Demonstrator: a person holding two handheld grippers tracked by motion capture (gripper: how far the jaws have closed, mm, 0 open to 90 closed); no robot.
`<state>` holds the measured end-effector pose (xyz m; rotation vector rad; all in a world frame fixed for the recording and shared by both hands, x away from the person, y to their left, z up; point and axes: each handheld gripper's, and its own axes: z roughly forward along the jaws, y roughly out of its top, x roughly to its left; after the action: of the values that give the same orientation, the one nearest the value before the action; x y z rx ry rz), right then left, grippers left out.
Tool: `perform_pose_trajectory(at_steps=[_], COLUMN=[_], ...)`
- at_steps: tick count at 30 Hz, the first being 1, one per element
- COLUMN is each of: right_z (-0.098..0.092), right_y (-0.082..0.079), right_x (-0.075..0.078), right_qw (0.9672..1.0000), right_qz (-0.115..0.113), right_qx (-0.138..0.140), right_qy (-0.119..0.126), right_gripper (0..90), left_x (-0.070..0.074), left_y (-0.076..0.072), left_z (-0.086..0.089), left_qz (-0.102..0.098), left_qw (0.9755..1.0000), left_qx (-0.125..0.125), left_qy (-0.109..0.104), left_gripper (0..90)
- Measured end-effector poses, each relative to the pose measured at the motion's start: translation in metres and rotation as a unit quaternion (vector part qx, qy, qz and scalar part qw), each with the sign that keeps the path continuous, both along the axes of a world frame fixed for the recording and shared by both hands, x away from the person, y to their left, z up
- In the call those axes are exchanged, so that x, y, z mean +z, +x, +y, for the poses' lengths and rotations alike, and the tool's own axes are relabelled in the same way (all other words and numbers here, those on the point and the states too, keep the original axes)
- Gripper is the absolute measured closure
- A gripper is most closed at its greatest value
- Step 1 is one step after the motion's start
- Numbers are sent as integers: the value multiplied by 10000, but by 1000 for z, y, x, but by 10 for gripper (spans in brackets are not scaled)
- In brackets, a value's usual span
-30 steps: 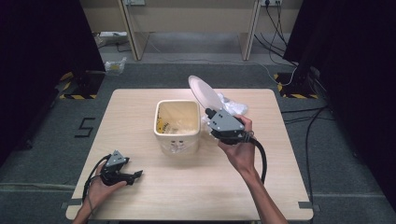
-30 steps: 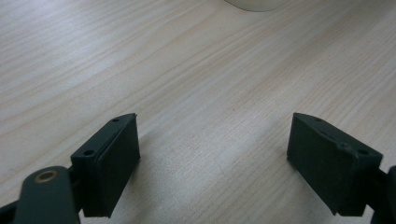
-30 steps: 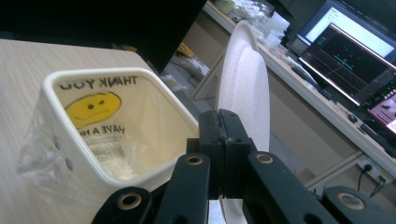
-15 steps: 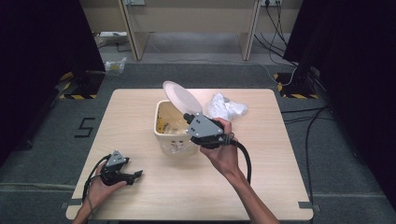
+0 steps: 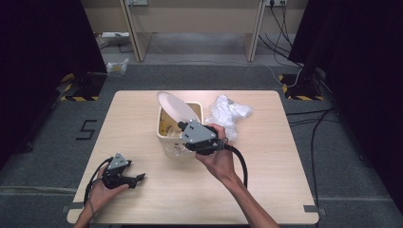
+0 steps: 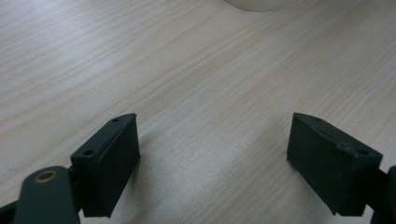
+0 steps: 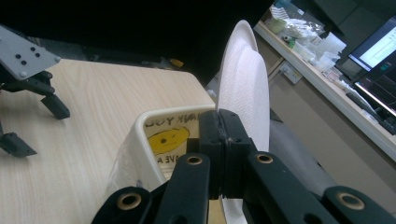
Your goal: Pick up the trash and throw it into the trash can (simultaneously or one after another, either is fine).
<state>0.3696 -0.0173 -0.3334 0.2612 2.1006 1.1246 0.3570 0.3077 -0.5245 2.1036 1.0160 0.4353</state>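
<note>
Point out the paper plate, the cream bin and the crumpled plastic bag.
paper plate (image 5: 173,107), high view, on its white face.
cream bin (image 5: 167,140), high view, on its front wall.
crumpled plastic bag (image 5: 230,114), high view, on its middle.

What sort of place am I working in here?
Probably a lab recording bay: a bare wooden table ringed by black curtains, hazard-taped stand feet on grey carpet, and a monitor on a side desk.

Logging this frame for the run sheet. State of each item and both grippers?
paper plate: tilted on edge over the bin, pinched at its rim
bin: upright on the table, open, scraps inside
plastic bag: crumpled beside the bin
right gripper: shut on the paper plate
left gripper: open, empty
</note>
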Motion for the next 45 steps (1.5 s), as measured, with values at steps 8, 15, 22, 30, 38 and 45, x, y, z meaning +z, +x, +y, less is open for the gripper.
perform_pose_trajectory(at_steps=[8,15,22,30,38,45], right_z=[6,9,11,11,11,10], right_y=[1,5,8,13,17,18], right_x=[-6,-12,-17,-23,-26,-29], right_qw=[9999,9996,9993,9984,9979,9975], right_qz=[97,247,323,476,586,636], right_qx=[76,95,93,100,94,113], right_qy=[-95,-104,-160,-271,-274,-280], right_gripper=[896,896,896,895,891,872], left_x=[0,0,0,0,0,0], left_y=[0,0,0,0,0,0], left_z=[0,0,0,0,0,0], left_qz=[0,-2,0,-1,1,2], left_qw=[10000,10000,10000,10000,10000,10000], left_qx=[2,2,1,3,0,1], left_qy=[1,-3,1,0,0,-3], left_gripper=[161,161,160,161,161,161])
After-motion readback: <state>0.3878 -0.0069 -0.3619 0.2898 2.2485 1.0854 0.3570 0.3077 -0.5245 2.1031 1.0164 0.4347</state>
